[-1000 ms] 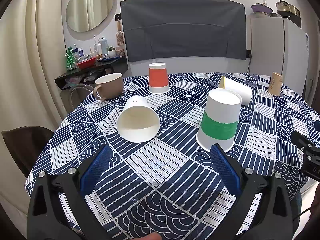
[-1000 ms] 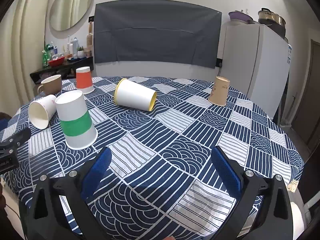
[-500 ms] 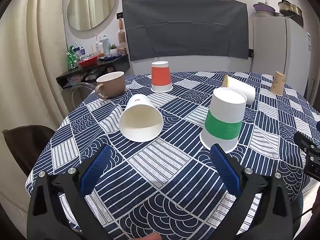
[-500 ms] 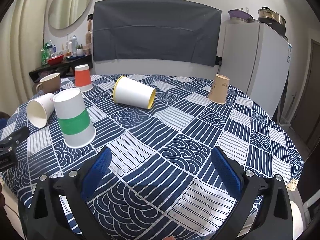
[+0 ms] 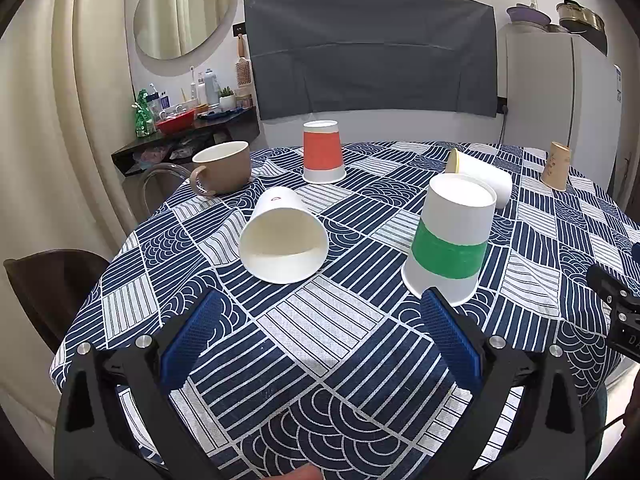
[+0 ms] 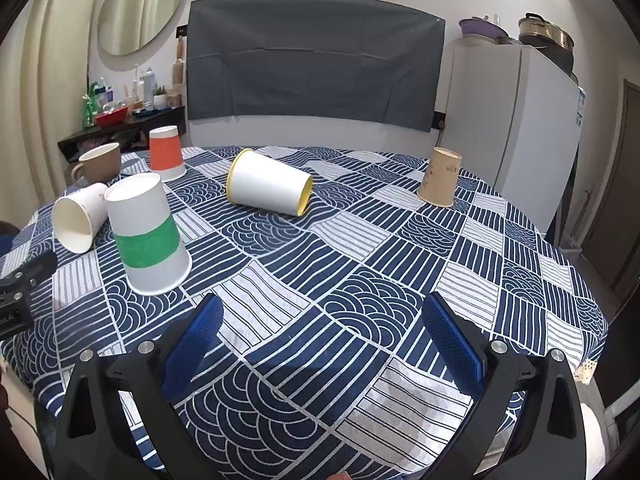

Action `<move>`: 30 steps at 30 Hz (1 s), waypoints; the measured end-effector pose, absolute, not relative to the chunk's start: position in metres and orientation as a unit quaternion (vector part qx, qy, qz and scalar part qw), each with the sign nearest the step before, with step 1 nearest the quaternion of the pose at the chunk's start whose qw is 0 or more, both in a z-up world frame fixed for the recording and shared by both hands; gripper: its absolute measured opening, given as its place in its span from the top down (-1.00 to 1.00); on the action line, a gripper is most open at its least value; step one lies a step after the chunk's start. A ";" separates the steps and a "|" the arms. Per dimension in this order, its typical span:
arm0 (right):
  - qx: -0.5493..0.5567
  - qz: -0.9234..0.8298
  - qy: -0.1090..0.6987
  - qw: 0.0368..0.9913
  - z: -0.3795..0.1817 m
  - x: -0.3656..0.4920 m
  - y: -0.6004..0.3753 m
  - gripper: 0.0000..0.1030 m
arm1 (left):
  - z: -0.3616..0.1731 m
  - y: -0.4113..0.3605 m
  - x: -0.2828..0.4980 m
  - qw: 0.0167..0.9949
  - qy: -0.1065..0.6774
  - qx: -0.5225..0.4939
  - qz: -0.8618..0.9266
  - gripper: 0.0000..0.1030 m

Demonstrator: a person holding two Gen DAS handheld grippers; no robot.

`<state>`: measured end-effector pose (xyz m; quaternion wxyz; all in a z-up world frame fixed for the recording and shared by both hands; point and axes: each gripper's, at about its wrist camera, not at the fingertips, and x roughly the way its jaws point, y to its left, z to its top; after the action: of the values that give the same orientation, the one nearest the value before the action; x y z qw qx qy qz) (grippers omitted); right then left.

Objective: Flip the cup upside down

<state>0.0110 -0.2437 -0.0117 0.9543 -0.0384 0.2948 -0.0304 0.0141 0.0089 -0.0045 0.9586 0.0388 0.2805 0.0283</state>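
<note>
A white cup with a green band (image 5: pixel 450 240) stands upside down on the patterned table; it also shows in the right wrist view (image 6: pixel 146 236). A plain white cup (image 5: pixel 282 236) lies on its side, mouth toward me. A white cup with a yellow rim (image 6: pixel 268 188) lies on its side further back. An orange cup (image 5: pixel 322 152) and a tan cup (image 6: pixel 440 178) stand upside down. My left gripper (image 5: pixel 320 336) is open and empty near the table's front edge, short of the white cup. My right gripper (image 6: pixel 320 336) is open and empty over the front of the table.
A brown mug (image 5: pixel 222 166) stands upright at the back left. A round table with a blue-and-white cloth (image 6: pixel 360 264) holds everything. A dark chair (image 5: pixel 52 280) is at the left. A white fridge (image 6: pixel 520 120) stands at the back right, a cluttered shelf (image 5: pixel 184 120) at the back left.
Both grippers have drawn back and risen slightly, so the cups look a little further off. No cup has moved. Both grippers stay open.
</note>
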 end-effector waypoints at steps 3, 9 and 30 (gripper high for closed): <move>-0.040 -0.031 0.297 0.954 -0.013 0.012 -0.244 -0.86 | -0.005 0.011 0.017 0.958 0.284 0.037 0.030 -0.89; -0.044 -0.034 0.303 0.951 -0.016 0.016 -0.244 -0.86 | -0.005 0.014 0.024 0.957 0.283 0.045 0.037 -0.89; -0.080 -0.023 0.305 0.949 -0.014 0.028 -0.222 -0.86 | -0.027 0.082 0.077 0.931 0.354 0.030 0.086 -0.89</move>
<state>0.0282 -0.2218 -0.0141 0.9487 -0.0803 0.3050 -0.0226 0.0767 0.0816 -0.0269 0.9308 0.0299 0.3539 0.0861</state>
